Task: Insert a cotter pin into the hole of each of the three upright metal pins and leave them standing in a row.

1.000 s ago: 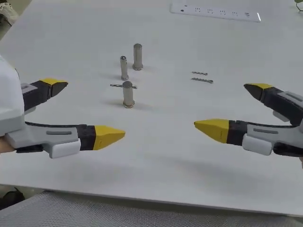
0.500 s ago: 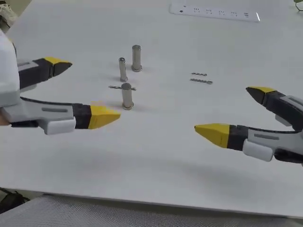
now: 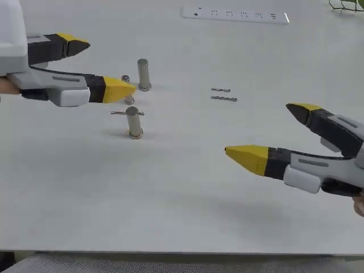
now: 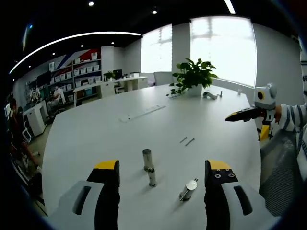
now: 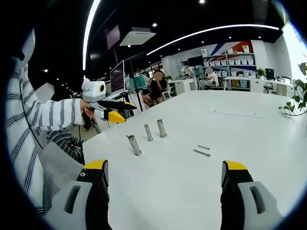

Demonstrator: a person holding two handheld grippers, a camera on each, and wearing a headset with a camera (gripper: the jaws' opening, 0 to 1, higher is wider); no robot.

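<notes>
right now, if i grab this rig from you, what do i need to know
Tools: the left tool is open and empty, held over the upright pins. The right tool is open and empty, off to the right.
Things: three metal pins stand on the table: near pin, middle pin, far pin. Two loose cotter pins lie to their right.
Done: the near pin has a cotter pin through its hole.
Left: fit the loose cotter pins into the middle pin and far pin.

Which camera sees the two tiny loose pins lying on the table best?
The head view: the loose cotter pins lie side by side, plainly two. Both gripper views show them too, only as tiny slivers.
</notes>
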